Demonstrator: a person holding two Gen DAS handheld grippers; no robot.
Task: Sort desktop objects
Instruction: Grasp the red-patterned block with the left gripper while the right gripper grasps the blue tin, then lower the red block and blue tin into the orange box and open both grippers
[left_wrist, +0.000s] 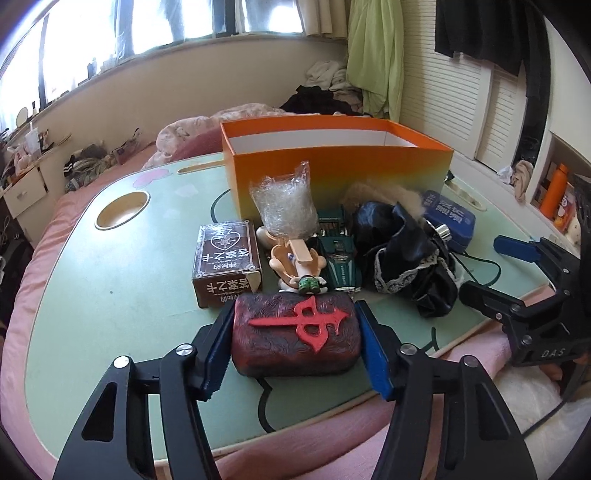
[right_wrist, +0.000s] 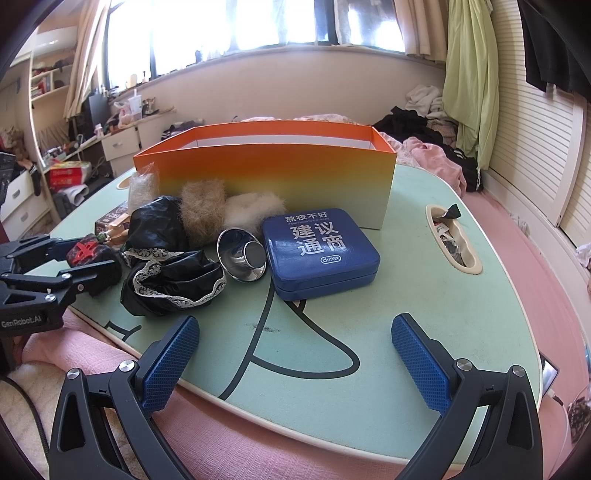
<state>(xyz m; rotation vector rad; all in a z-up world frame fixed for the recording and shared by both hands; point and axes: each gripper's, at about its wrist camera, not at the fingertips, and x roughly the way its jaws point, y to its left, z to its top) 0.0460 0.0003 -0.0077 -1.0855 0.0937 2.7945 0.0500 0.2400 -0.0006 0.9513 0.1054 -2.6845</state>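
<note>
Bedroom clutter and bright windows lie beyond a pale green tray table (left_wrist: 110, 280) set on a pink bed. At its near edge the left gripper (left_wrist: 295, 334) has its blue pads pressed on both short ends of a dark red box (left_wrist: 295, 332) bearing a raised red emblem. That box looks rigid, fairly light and textured, so this end-to-end hold should not slip. Far behind stands the open orange box (left_wrist: 340, 177). To the right, the right gripper (right_wrist: 295, 363) hangs wide open and empty over bare table.
</note>
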